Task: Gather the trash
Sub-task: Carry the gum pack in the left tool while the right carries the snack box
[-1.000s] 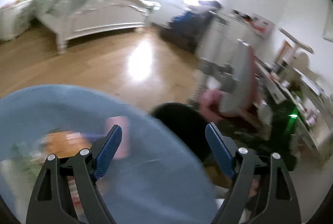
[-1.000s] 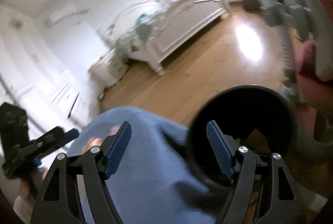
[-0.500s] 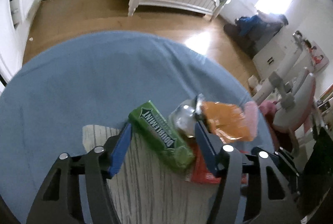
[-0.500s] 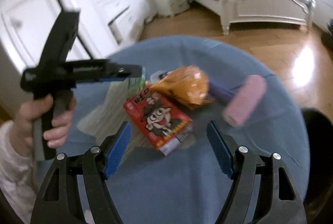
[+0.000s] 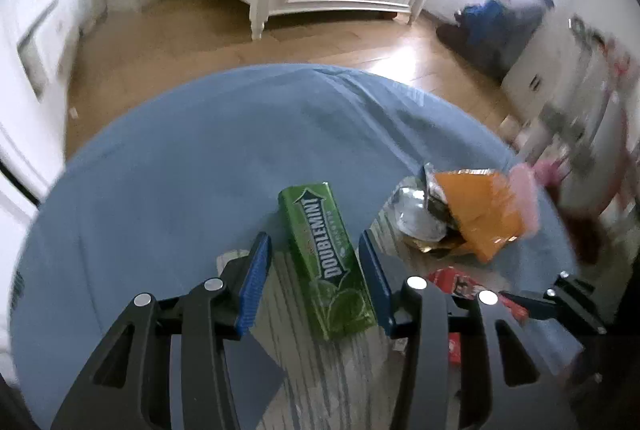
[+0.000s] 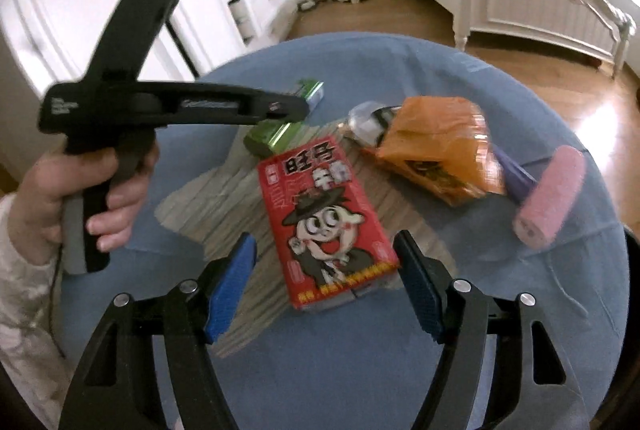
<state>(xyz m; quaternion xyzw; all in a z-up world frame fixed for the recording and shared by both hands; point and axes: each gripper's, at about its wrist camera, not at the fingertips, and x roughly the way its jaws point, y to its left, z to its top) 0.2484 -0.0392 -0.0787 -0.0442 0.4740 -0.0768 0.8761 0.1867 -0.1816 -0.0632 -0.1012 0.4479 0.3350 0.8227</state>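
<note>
So far nothing looks collected: every piece of trash in view lies on the round blue-covered table [image 5: 168,158], and neither tool has a grip yet. Between the blue pads of the left gripper [image 5: 316,272] lies the green gum pack [image 5: 326,258]; the jaws are closing around it, the right-side pad about touching its edge and the left-side pad showing a gap, so it is straddled, not clamped. Just off to that gripper's right sit a crumpled silver wrapper [image 5: 416,218] and an orange snack bag [image 5: 480,210], with a pink roller [image 5: 524,198] beyond them at the table's edge. The right gripper [image 6: 324,286] hovers with its jaws closing too, the near end of the red snack box [image 6: 324,214] between the pads but clear of both. Ahead and to its right are the same orange snack bag [image 6: 436,146] and pink roller [image 6: 552,194]; ahead on its left, the hand [image 6: 76,198] holding the left tool. By my reading, both first pickups are about to happen, and the bag, the wrapper and perhaps the roller remain afterwards. No bin shows in these views.
</note>
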